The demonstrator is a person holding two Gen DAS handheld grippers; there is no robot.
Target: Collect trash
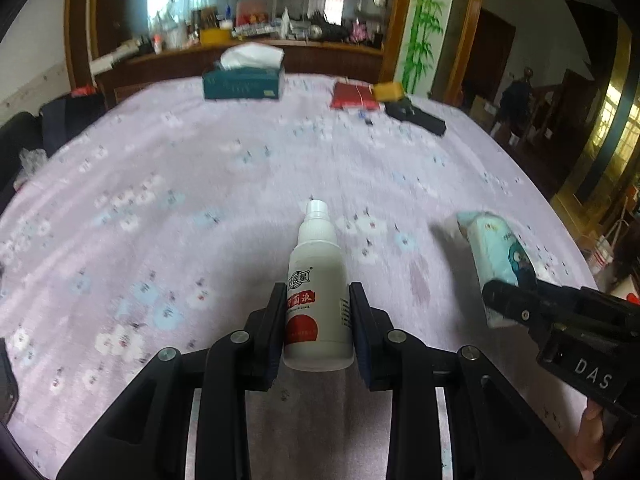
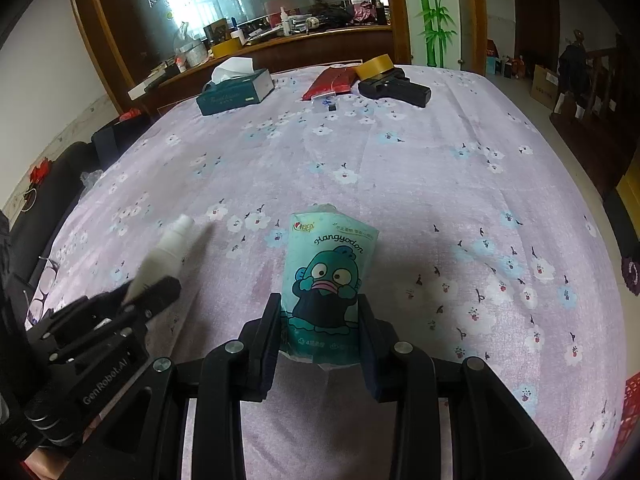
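Observation:
My left gripper (image 1: 318, 312) is shut on a white spray bottle (image 1: 318, 280) with a red label, held above the lilac flowered tablecloth (image 1: 200, 184). My right gripper (image 2: 318, 320) is shut on a teal tissue pack (image 2: 326, 280) printed with a cartoon fish, also held above the cloth. In the left wrist view the tissue pack (image 1: 496, 256) and the right gripper (image 1: 520, 304) are at the right. In the right wrist view the bottle (image 2: 166, 256) and the left gripper (image 2: 152, 292) are at the left.
At the table's far side lie a green tissue box (image 2: 236, 92), a red packet (image 2: 332, 82), a roll of yellow tape (image 2: 376, 66) and a black device (image 2: 396, 88). A cluttered wooden sideboard (image 2: 280, 40) stands behind. Dark bags (image 2: 60, 184) sit at the left edge.

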